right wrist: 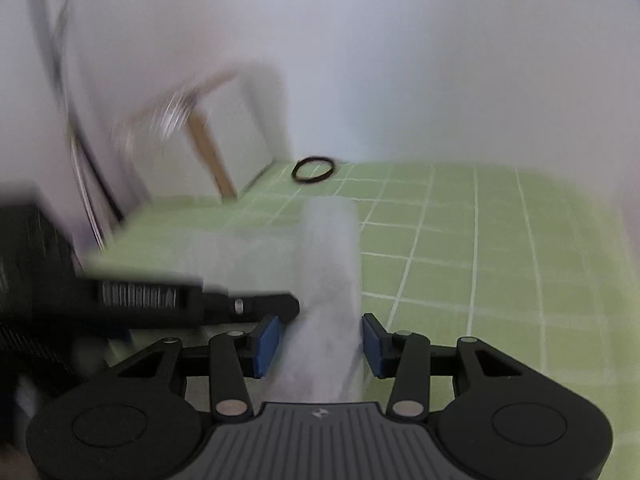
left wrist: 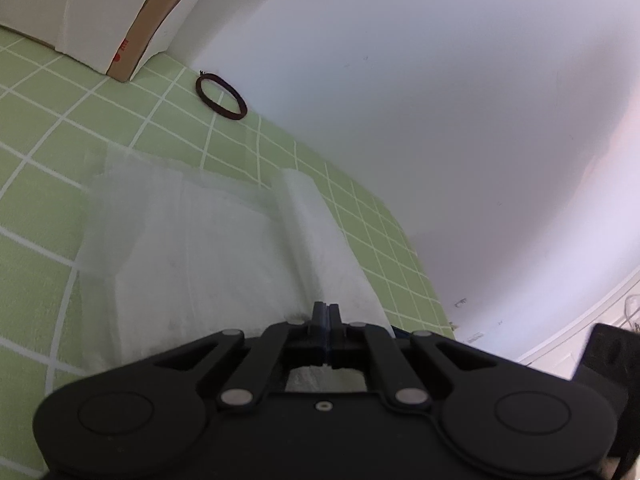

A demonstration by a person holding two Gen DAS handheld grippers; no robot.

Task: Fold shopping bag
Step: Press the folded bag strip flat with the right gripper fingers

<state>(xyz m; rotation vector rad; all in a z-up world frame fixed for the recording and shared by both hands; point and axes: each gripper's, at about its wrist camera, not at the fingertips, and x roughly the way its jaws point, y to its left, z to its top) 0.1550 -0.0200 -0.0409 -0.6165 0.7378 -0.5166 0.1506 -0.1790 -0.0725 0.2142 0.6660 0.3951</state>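
Green gridded surface against a white wall. We see the left claw clenched on the white shopping bag, pinching a raised fold at the bag's near edge. Right claw is released, blue pads standing either side of the bag's upright ridge, not pressing it. Bag lies part-flattened on the surface. Further back, a dark ring near the wall and a white box with brown edge.

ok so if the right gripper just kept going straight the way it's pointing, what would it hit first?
Most likely the white shopping bag: a raised fold of it already lies between the right gripper's open jaws and stretches ahead. Beyond it come the green checked table and the wall; the picture is blurred, so depth is uncertain.
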